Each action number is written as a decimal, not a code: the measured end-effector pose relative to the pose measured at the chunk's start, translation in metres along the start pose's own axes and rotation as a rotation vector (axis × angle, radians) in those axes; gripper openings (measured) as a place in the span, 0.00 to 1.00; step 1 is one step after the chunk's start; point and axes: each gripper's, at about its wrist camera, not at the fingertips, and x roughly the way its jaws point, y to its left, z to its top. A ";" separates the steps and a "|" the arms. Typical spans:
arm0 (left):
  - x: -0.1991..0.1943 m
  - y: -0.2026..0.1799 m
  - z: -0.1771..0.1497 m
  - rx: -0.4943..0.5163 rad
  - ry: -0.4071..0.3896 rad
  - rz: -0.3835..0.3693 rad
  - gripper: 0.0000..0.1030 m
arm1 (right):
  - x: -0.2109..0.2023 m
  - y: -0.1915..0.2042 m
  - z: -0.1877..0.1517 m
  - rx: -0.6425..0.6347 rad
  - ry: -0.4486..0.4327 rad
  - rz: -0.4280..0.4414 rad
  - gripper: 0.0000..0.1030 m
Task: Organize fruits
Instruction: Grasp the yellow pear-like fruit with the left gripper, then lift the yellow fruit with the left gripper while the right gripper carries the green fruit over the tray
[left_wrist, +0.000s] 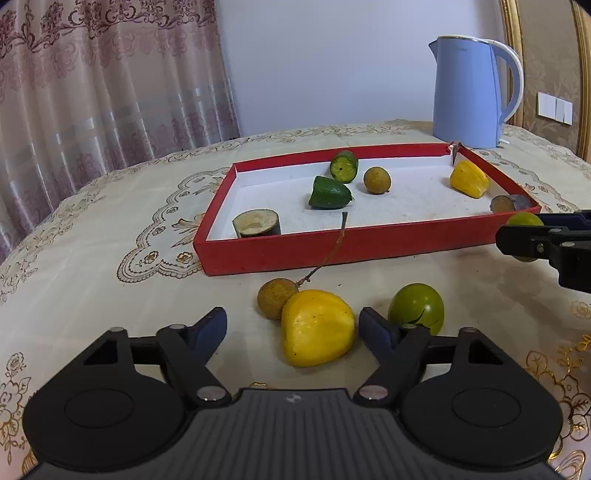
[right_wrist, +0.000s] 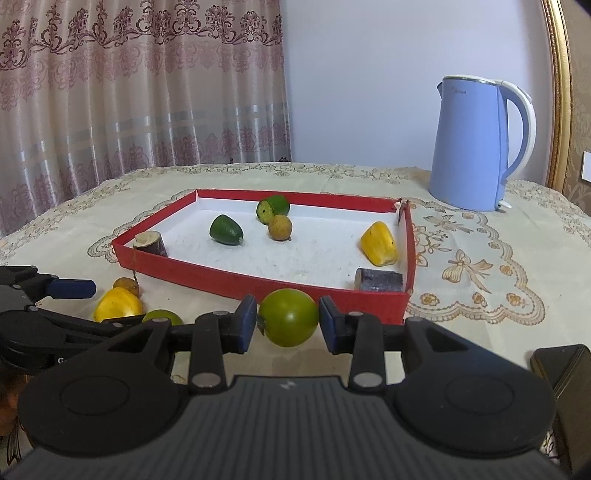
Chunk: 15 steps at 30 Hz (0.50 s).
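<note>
My left gripper (left_wrist: 293, 328) is open around a yellow fruit (left_wrist: 317, 326) on the tablecloth; the right pad is close against it and the left pad stands clear. A brown longan (left_wrist: 275, 302) with a long stem touches that fruit, and a green round fruit (left_wrist: 417, 308) lies just to its right. My right gripper (right_wrist: 288, 322) is shut on another green round fruit (right_wrist: 288, 315), held just in front of the red tray (right_wrist: 221, 280). The tray holds two green pieces, a longan (right_wrist: 280, 228), a yellow fruit (right_wrist: 379, 243) and two cut cane pieces.
A blue kettle (right_wrist: 476, 147) stands behind the tray's far right corner. A dark flat object (right_wrist: 561, 369) lies at the near right of the table. A curtain hangs behind the table on the left. The left gripper (right_wrist: 107, 306) shows at the right wrist view's left edge.
</note>
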 end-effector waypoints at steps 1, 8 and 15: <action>0.000 0.000 0.000 -0.010 0.003 -0.015 0.63 | 0.000 0.000 0.000 0.002 0.000 0.000 0.34; -0.001 -0.003 0.002 -0.041 0.018 -0.058 0.39 | -0.003 -0.001 0.000 0.007 -0.001 -0.006 0.34; -0.002 0.002 0.002 -0.072 0.023 -0.074 0.38 | -0.004 -0.001 0.001 0.005 -0.004 -0.009 0.34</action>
